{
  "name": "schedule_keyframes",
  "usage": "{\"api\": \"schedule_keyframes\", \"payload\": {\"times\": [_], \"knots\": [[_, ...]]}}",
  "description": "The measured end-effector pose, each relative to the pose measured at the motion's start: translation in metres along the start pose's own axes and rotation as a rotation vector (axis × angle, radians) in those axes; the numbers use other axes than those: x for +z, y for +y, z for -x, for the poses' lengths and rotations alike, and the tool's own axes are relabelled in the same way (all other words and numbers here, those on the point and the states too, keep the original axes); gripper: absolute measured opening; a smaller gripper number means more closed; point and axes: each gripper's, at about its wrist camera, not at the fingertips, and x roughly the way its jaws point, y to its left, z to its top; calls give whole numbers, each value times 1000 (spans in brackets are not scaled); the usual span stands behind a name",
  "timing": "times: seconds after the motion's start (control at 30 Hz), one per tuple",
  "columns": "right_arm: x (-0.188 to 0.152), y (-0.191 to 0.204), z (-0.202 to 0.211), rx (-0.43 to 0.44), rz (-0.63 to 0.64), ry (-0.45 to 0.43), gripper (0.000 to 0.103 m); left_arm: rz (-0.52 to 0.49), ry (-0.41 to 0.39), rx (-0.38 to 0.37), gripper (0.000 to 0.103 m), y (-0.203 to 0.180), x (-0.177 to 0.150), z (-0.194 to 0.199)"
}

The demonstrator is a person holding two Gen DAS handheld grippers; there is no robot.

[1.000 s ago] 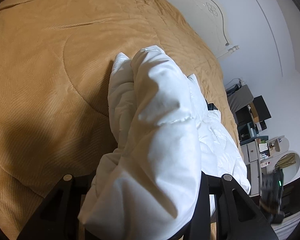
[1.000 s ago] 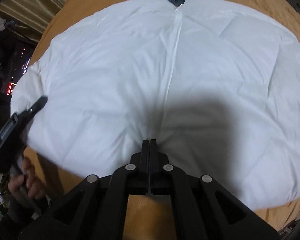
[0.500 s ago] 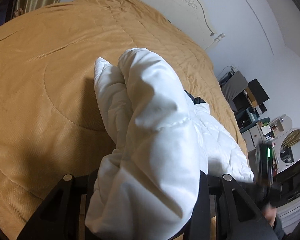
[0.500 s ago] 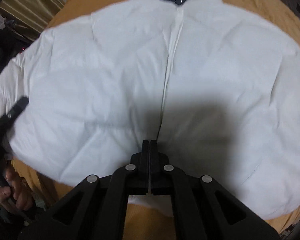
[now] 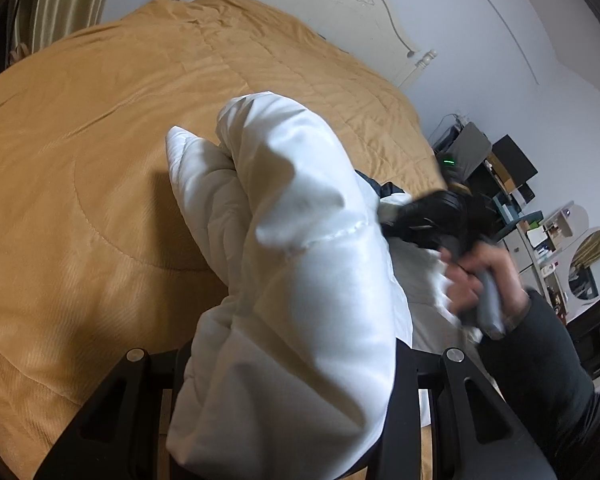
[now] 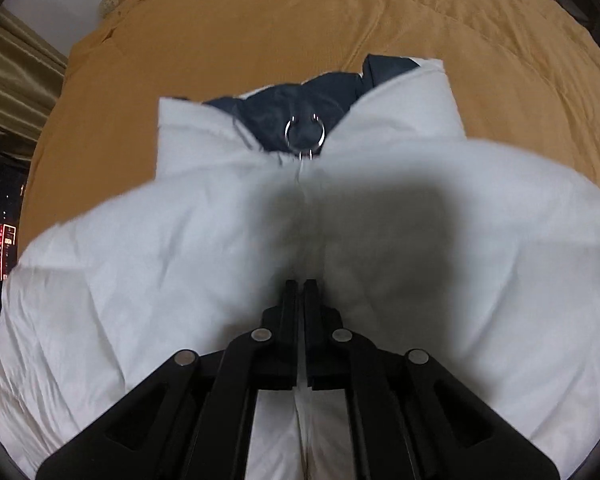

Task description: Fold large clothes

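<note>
We see one white puffer jacket [image 6: 180, 280] on one mustard bedspread [image 6: 260, 40], lying front up, zipper line running down the middle. One metal ring pull [image 6: 305, 133] sits at the collar, against the dark navy lining [image 6: 284, 108].

Two grippers in play. Our left gripper [image 5: 288, 360] has a thick bunched fold of the jacket [image 5: 300, 280] clamped between its two fingers; the fabric bulges up over them, lifted off the bedspread [image 5: 80, 160]. From what we can tell it's a sleeve or side panel, can't say which.

Our right gripper [image 6: 300, 284] has its fingers pressed nearly together, only a thin slit between them, tips pushed into the jacket along the zipper. Whether fabric is actually pinched in there we cannot tell.

In the left wrist view, one right hand [image 5: 480, 276] in a dark sleeve holds the right gripper's handle, tool body [image 5: 432, 216] blurred, over the jacket's collar end.

Background: one cream headboard [image 5: 340, 12], one green-gold curtain [image 5: 52, 4], cluttered shelves [image 5: 512, 208], one round mirror [image 5: 592, 264].
</note>
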Motion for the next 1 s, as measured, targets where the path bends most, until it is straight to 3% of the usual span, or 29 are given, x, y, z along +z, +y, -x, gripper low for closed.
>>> {"api": "schedule_keyframes", "payload": {"times": [0.1,0.27,0.33,0.43,0.53,0.6,0.67,0.73,0.8,0.97,1.0], "knots": [[18,-12,-32,-1,-15,31,1,8,9,2,37,-4,3,-4],[0,-2,-1,-83,119,-30,2,5,9,8,37,-8,0,-5],[-37,-11,34,-12,137,-43,2,7,12,5,37,-7,1,-4],[-114,-31,66,61,147,31,2,20,13,-3,37,-7,3,-5],[-174,-58,54,131,126,162,2,23,11,-13,37,-10,4,-3],[-176,-81,34,189,87,159,0,33,28,-59,37,-16,2,-4],[-190,-84,21,224,98,164,0,-21,27,-58,37,-36,1,-4],[-182,-95,19,249,74,193,0,-98,6,-48,37,-63,4,-4],[-160,-79,15,259,70,178,0,-123,11,-74,37,-88,9,-8],[-165,-119,63,331,65,105,3,-215,13,-127,37,-159,21,-14],[-165,-135,86,320,64,49,4,-247,17,-128,38,-173,19,-17]]}}
